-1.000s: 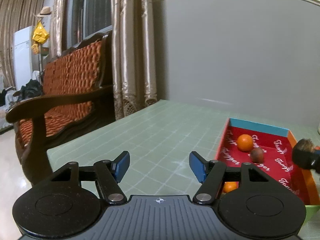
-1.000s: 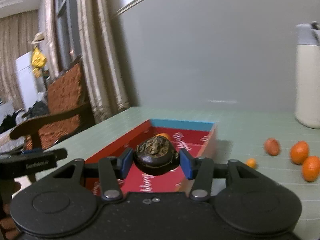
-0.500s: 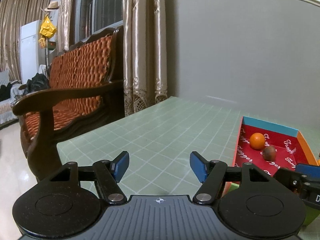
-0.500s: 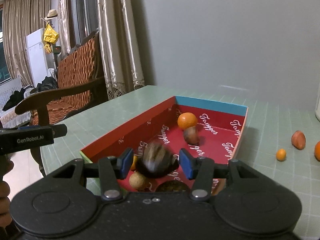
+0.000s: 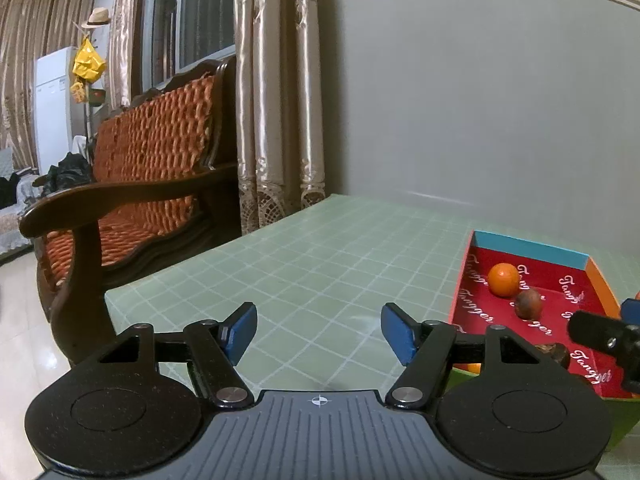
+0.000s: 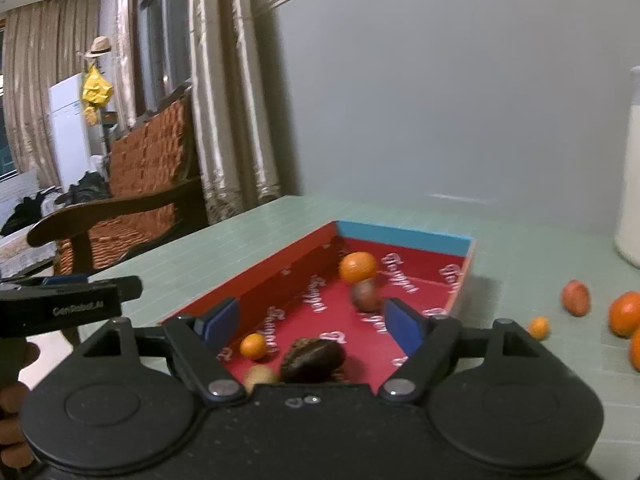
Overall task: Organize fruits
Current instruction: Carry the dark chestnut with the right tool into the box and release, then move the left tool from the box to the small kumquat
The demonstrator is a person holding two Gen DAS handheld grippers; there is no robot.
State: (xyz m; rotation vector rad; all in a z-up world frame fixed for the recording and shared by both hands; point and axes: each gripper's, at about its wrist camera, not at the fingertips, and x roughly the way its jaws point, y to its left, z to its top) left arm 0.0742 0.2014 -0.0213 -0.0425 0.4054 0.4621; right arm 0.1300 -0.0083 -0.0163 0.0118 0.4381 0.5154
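Dark, wrinkled fruit (image 6: pixel 313 360) lies on the floor of the red box (image 6: pixel 256 285), below and between the blue pads of the right gripper (image 6: pixel 310 326), whose jaws have just been opening and touch nothing. Left gripper (image 5: pixel 319 332) hovers open over the green table (image 5: pixel 304 264), empty.

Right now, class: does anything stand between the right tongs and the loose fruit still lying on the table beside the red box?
Nothing visible. The right tongs stand open over the red box; its low orange wall lies that way, easily cleared by lifting. The small orange lies on bare table beyond it.
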